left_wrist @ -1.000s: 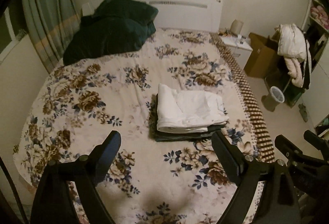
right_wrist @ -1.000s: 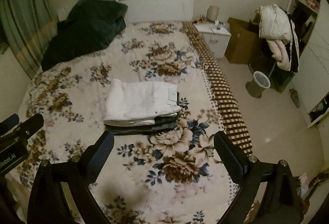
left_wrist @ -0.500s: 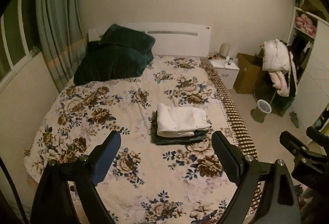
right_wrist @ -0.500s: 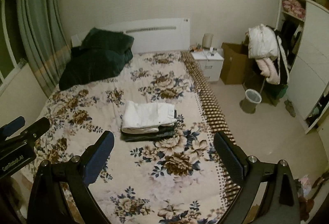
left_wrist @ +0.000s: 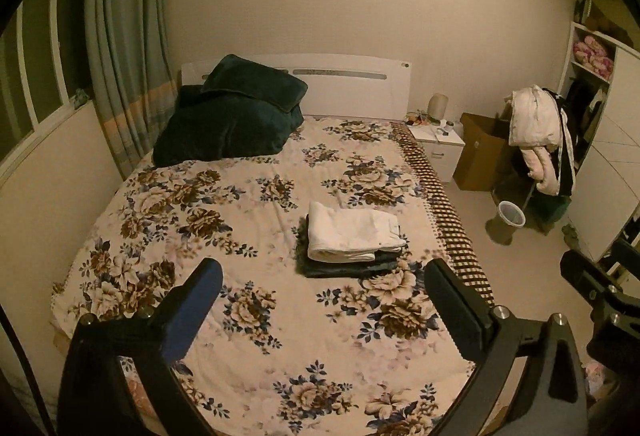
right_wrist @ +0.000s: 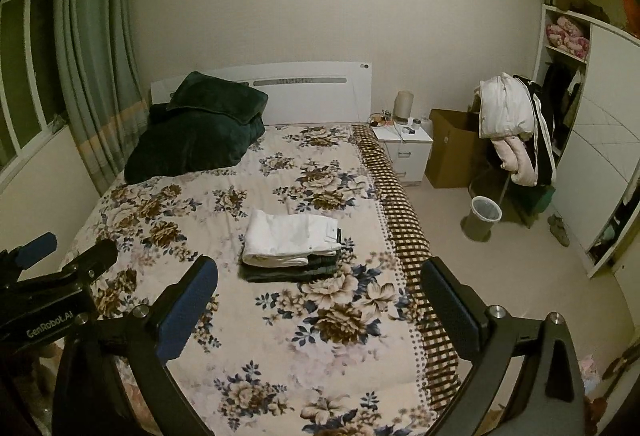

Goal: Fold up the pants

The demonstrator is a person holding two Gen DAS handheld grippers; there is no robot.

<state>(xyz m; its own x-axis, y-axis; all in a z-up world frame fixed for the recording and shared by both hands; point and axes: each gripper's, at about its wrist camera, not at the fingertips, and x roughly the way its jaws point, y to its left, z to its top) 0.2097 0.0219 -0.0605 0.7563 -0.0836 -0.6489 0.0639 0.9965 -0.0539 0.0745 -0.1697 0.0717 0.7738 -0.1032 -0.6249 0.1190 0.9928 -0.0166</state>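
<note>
Folded white pants (left_wrist: 352, 234) lie on top of folded dark pants (left_wrist: 344, 268) in a neat stack on the flowered bedspread (left_wrist: 240, 236). The stack also shows in the right wrist view, white pants (right_wrist: 290, 238) over dark pants (right_wrist: 292, 270). My left gripper (left_wrist: 322, 276) is open and empty, held well back above the foot of the bed. My right gripper (right_wrist: 320, 274) is open and empty, also far back from the stack. The left gripper also shows at the left edge of the right wrist view (right_wrist: 48, 268).
A dark green blanket and pillow (left_wrist: 228, 119) sit at the head of the bed. A white nightstand (right_wrist: 404, 147), a cardboard box (right_wrist: 452, 147), a waste bin (right_wrist: 482, 222), a clothes-laden chair (right_wrist: 516, 131) and a wardrobe (right_wrist: 600, 155) stand on the right. Curtains (left_wrist: 120, 55) hang on the left.
Both grippers have pulled up and back from the bed, so the stack looks smaller and more of the room shows. The stack has not moved. Both grippers stayed open.
</note>
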